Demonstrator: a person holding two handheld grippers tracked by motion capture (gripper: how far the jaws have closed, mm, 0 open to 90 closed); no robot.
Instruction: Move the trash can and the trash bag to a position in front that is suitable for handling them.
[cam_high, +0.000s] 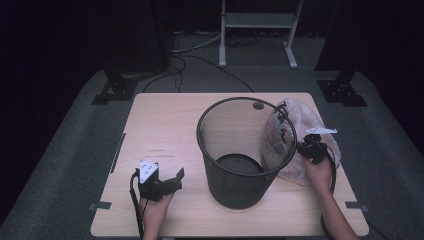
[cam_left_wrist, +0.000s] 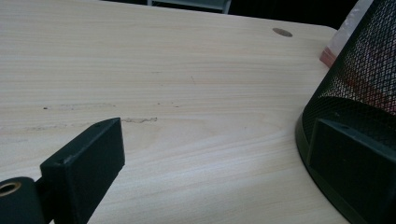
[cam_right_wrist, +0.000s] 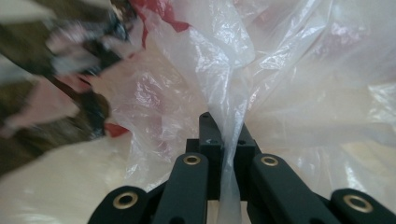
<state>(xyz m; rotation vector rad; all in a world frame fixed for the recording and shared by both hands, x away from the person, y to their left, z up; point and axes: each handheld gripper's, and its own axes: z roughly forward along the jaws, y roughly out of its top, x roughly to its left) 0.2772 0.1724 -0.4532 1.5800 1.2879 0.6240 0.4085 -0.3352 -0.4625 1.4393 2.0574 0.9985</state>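
Note:
A black wire-mesh wastebasket (cam_high: 240, 150) stands upright on the wooden table (cam_high: 165, 120); its mesh wall and base rim (cam_left_wrist: 355, 107) show at the right of the left gripper view. A clear plastic bag (cam_high: 305, 135) with red print rests against the basket's right side. My right gripper (cam_high: 311, 148) is shut on a twisted fold of the bag (cam_right_wrist: 233, 140), film pinched between its jaws. My left gripper (cam_high: 172, 182) rests low near the table's front left, left of the basket, open with nothing between its fingers (cam_left_wrist: 84, 163).
A round cable hole (cam_high: 258, 105) sits near the table's far edge behind the basket. Bare tabletop stretches left of the basket. Beyond the table are a grey stand (cam_high: 257, 30), dark equipment legs and cables on the carpet.

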